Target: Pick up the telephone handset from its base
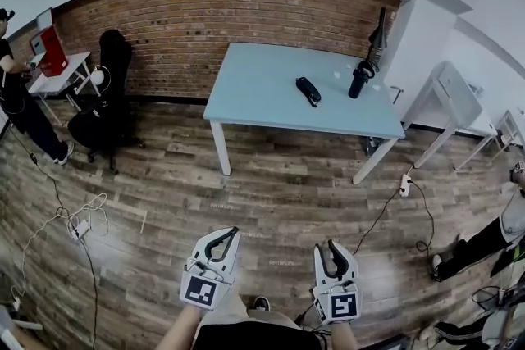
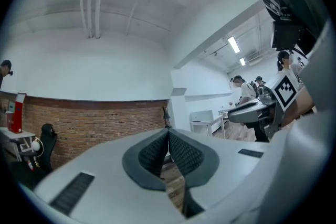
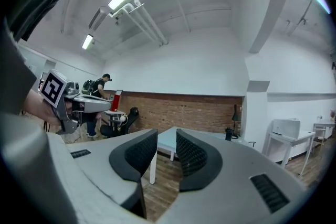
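Left tongs [image 1: 230, 234] pressed together, right tongs [image 1: 326, 246] spread empty, carried level: the handset [image 1: 308, 91] lies far ahead on the desk [image 1: 254, 98].

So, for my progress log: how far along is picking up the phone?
Done: nothing yet. The phone lies untouched on the blue table, across the wooden floor from both grippers. In hand: nothing; the left gripper is shut and empty, the right gripper open and empty. Left: go to the table, reach, grip the phone and lift it.
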A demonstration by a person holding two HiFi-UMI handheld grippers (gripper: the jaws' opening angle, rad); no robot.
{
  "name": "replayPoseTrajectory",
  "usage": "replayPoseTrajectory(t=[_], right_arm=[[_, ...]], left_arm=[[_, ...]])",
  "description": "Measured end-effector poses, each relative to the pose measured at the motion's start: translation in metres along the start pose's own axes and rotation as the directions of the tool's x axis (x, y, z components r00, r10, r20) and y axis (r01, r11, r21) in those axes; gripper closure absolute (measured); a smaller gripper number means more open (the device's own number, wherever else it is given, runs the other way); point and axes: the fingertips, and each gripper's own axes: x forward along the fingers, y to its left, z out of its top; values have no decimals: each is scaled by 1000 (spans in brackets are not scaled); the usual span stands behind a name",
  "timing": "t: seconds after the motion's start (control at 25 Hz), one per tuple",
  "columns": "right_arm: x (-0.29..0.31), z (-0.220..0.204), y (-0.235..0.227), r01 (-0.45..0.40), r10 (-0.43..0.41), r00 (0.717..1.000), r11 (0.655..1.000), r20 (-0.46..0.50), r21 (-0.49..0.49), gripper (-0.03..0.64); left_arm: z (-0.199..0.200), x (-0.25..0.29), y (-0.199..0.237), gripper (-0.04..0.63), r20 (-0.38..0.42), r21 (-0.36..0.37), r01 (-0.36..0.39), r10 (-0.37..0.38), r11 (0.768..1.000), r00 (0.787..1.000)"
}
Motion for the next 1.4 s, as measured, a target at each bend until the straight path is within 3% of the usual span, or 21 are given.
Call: replayPoseTrajectory(t=[0.2,0.52,0.96,1.4], right_arm=[[26,-3,-3,-50,50,999,999,-11,19,503],[102,5,-1,-86,86,996,996,-28,-14,505],[185,25,3,-60,58,998,997,-33,-47,505],[220,3,-66,-21,20,999,999,-47,-27,505]], left_arm=[[-2,18,9,586,-5,-12,-20,20,1000,1000],[-14,57,61,584,3,-45,-20,20,999,1000],[-4,112,120,586,66,-52,23,-20,998,998],[-5,203,108,586,26,-47,77,-76,996,997]])
